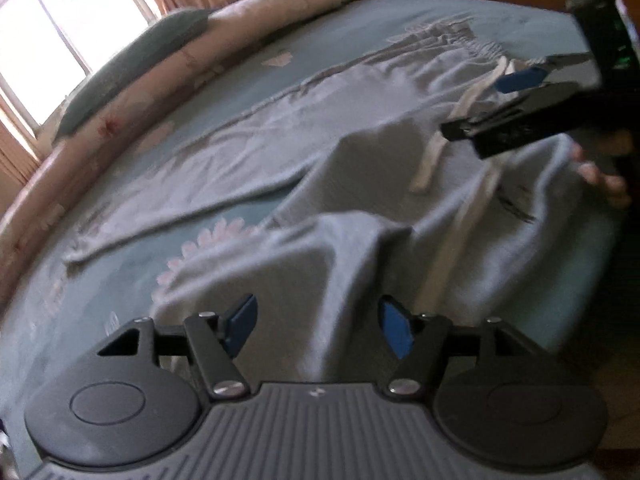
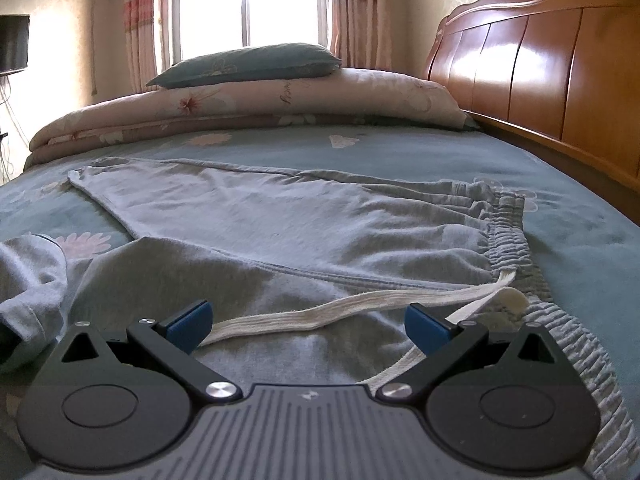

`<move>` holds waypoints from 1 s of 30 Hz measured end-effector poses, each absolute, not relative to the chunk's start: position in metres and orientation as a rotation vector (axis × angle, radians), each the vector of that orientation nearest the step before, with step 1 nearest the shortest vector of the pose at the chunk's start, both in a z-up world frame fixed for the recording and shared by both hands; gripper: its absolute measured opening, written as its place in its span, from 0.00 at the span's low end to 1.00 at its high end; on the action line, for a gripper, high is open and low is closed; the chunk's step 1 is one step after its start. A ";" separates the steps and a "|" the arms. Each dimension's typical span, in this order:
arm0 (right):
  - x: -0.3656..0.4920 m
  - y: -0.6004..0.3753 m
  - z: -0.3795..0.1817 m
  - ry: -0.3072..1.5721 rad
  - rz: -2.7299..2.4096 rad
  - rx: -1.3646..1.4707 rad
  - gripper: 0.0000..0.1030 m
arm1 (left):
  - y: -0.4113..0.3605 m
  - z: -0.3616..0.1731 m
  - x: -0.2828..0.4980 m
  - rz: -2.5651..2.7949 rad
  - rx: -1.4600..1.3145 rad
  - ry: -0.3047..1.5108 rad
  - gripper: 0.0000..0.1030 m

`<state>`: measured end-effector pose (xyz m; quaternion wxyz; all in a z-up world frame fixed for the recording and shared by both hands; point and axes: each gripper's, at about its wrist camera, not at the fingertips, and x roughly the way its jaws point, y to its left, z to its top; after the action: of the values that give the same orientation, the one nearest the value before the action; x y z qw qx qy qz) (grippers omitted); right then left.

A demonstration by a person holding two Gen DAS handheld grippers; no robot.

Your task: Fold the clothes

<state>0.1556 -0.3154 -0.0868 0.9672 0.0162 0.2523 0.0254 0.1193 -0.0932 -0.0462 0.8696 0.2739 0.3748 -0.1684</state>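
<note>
Grey sweatpants (image 2: 280, 220) lie spread on the bed, one leg stretched flat toward the far left, the other leg (image 1: 320, 248) bunched up in folds nearer me. The elastic waistband (image 2: 508, 232) is at the right, and a white drawstring (image 2: 320, 312) trails across the cloth. My right gripper (image 2: 308, 324) is open low over the waist area, with the drawstring lying between its blue pads. My left gripper (image 1: 318, 326) is open just above the bunched leg, and its pads do not press the cloth. In the left wrist view the right gripper (image 1: 520, 80) shows at the upper right, with a person's fingers (image 1: 600, 176) below it.
The bed has a teal floral sheet (image 2: 560, 184). A folded pink quilt (image 2: 240, 108) with a teal pillow (image 2: 248, 64) on top lies along the far side under a window. A wooden headboard (image 2: 540, 60) stands at the right.
</note>
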 end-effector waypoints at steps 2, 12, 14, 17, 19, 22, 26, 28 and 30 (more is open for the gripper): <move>0.155 -0.316 -0.087 0.512 0.052 0.034 1.00 | -0.080 -0.038 0.118 -0.343 0.475 0.832 0.66; 0.155 -0.320 -0.088 0.537 0.085 0.082 1.00 | 0.065 -0.018 0.142 -0.106 -0.498 0.987 0.62; 0.156 -0.322 -0.090 0.553 0.091 0.102 1.00 | 0.079 -0.029 0.140 -0.079 -0.615 1.006 0.62; 0.157 -0.324 -0.091 0.561 0.092 0.129 1.00 | 0.087 -0.047 0.136 -0.033 -0.687 1.021 0.62; 0.157 -0.325 -0.091 0.564 0.092 0.142 1.00 | 0.093 -0.063 0.136 -0.018 -0.783 1.042 0.62; 0.157 -0.326 -0.092 0.570 0.091 0.142 1.00 | 0.101 -0.086 0.132 0.009 -0.898 1.053 0.62; 0.157 -0.326 -0.093 0.573 0.088 0.144 1.00 | 0.104 -0.106 0.131 -0.008 -1.012 1.032 0.64; 0.158 -0.326 -0.093 0.577 0.085 0.147 1.00 | 0.103 -0.112 0.132 -0.018 -1.032 1.011 0.67; 0.159 -0.326 -0.094 0.580 0.084 0.148 1.00 | 0.103 -0.115 0.132 -0.030 -1.051 0.989 0.69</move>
<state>0.1586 -0.3259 -0.0940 0.9547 0.0727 0.2855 0.0413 0.1324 0.1025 -0.1154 0.7506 -0.4811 0.4527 -0.0135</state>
